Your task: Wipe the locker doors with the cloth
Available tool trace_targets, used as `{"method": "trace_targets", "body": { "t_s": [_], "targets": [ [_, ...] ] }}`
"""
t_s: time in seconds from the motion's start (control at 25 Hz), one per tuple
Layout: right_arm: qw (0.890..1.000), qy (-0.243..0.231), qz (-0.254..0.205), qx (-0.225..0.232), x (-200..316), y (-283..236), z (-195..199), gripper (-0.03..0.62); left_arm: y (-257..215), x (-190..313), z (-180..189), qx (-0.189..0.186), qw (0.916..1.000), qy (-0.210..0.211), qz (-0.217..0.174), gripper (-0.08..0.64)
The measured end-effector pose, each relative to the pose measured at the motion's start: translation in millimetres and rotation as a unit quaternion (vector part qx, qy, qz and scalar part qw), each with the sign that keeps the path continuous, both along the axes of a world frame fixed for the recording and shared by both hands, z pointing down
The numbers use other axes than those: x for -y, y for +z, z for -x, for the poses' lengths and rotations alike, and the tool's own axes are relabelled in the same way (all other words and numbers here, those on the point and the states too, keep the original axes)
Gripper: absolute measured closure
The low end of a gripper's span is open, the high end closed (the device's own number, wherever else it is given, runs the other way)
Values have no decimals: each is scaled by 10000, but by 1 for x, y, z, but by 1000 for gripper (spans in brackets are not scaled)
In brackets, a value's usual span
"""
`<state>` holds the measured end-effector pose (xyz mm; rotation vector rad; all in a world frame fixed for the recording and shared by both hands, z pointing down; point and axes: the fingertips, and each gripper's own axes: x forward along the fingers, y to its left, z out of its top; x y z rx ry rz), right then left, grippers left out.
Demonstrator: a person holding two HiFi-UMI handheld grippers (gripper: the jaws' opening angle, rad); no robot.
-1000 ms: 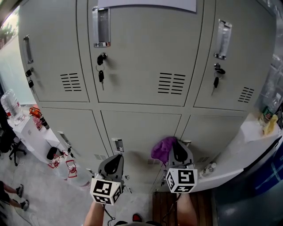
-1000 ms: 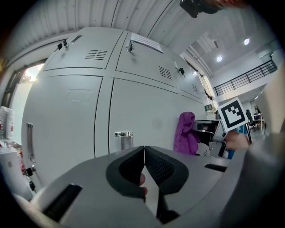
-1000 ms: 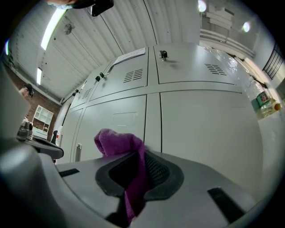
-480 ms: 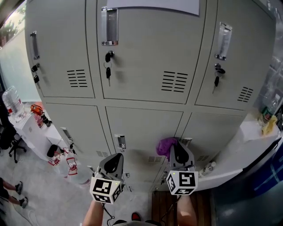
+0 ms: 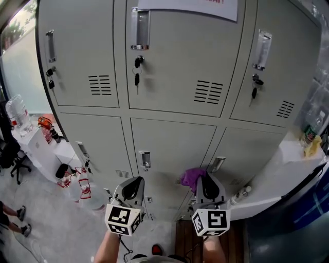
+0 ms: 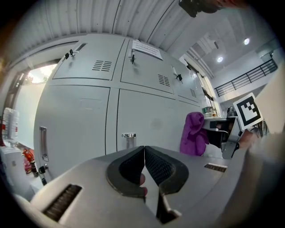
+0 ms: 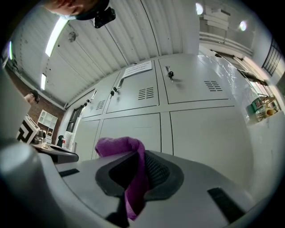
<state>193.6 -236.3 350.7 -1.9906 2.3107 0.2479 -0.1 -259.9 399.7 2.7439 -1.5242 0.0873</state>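
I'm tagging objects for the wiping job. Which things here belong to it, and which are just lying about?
Job: purple cloth, shut in the right gripper; grey locker doors; left gripper, shut, empty.
Lying about: water bottle; office chair; white counter.

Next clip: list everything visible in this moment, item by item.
Locker doors: six, grey, two rows ahead.
Keys: three sets, dark, hanging in upper-door locks.
Paper notice: one, white, top middle door.
Cloth: one, purple, clamped between jaws, lower centre.
Bottles: several, clear with red, lower left.
Counter: one, white, right side.
Left gripper: one, grey, jaws together, empty.
Right gripper: one, grey, shut on the cloth.
Forearms: two, bottom edge.
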Motion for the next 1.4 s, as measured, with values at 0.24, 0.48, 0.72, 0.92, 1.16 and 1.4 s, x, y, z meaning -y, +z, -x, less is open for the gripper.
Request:
{"method": "trace_targets", "body": {
  "t_s": [0.24, 0.48, 0.72, 0.92, 1.16, 1.4],
  "targets": [
    [9994, -279, 180, 32, -7, 20, 26, 540, 8, -9, 8, 26, 10000, -41, 81, 536],
    [9974, -565, 442, 107, -4, 43, 55, 540, 17, -12, 25, 98, 9996, -205, 193, 537],
    [9942, -836, 665, 159, 6, 62, 83, 540, 27, -11, 42, 147, 9987, -379, 293, 537],
    [9902, -1134, 804, 153, 21, 76, 111, 540, 33, -5, 54, 146, 9979, -524, 356, 537],
    [9843, -1471, 962, 184, 43, 92, 143, 540, 42, 4, 78, 116, 9956, -819, 450, 535],
    [9788, -1675, 1164, 180, 68, 110, 171, 540, 56, 12, 101, 110, 9921, -1098, 590, 537]
  ]
}}
